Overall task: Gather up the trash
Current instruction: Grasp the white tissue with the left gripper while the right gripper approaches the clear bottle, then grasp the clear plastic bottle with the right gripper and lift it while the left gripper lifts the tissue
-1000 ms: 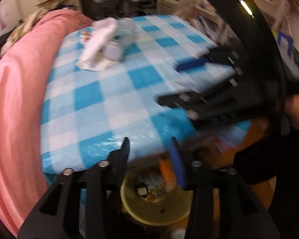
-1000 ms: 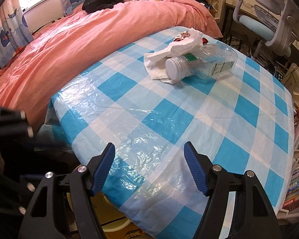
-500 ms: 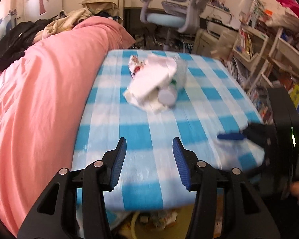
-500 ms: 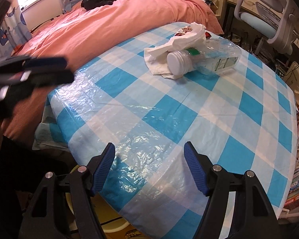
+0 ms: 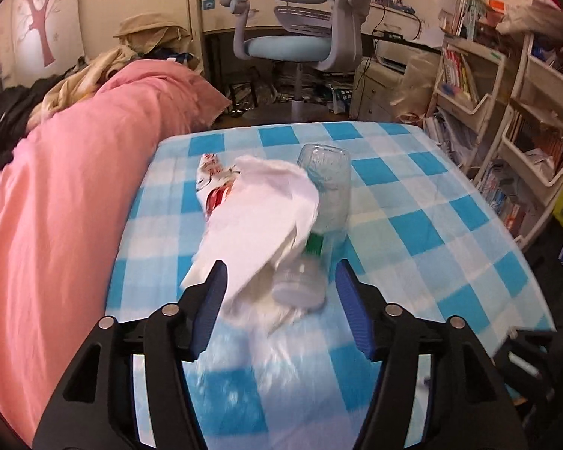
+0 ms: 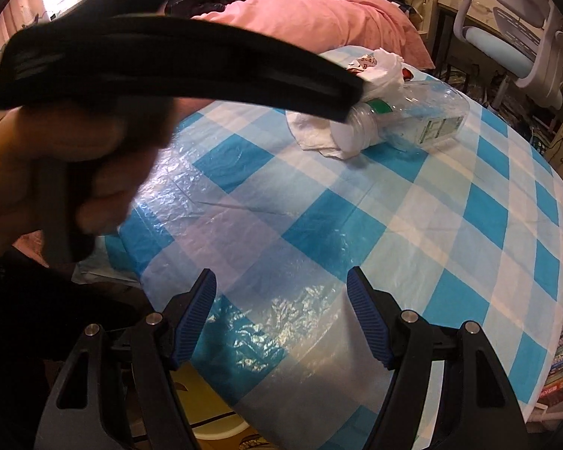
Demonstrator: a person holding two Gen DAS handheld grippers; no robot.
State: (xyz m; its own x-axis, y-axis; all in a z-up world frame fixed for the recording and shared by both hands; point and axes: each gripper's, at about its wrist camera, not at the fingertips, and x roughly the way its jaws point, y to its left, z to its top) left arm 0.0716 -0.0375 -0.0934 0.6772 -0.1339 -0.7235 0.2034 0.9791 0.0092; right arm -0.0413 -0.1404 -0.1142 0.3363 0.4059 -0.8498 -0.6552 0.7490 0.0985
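Two pieces of trash lie together at the frame's centre: a crumpled white tissue [image 5: 259, 221] draped over a clear plastic bottle [image 5: 324, 202] (on its side, cap toward the camera) on the blue checked tablecloth [image 5: 424, 225]. The left gripper [image 5: 279, 292] brackets them, jaws wide. The right gripper [image 6: 281, 311], lower frame, is likewise spread, holding nothing.

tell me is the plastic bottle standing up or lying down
Lying down: the plastic bottle rests on its side on the checked tablecloth, capped, partly under a crumpled tissue.
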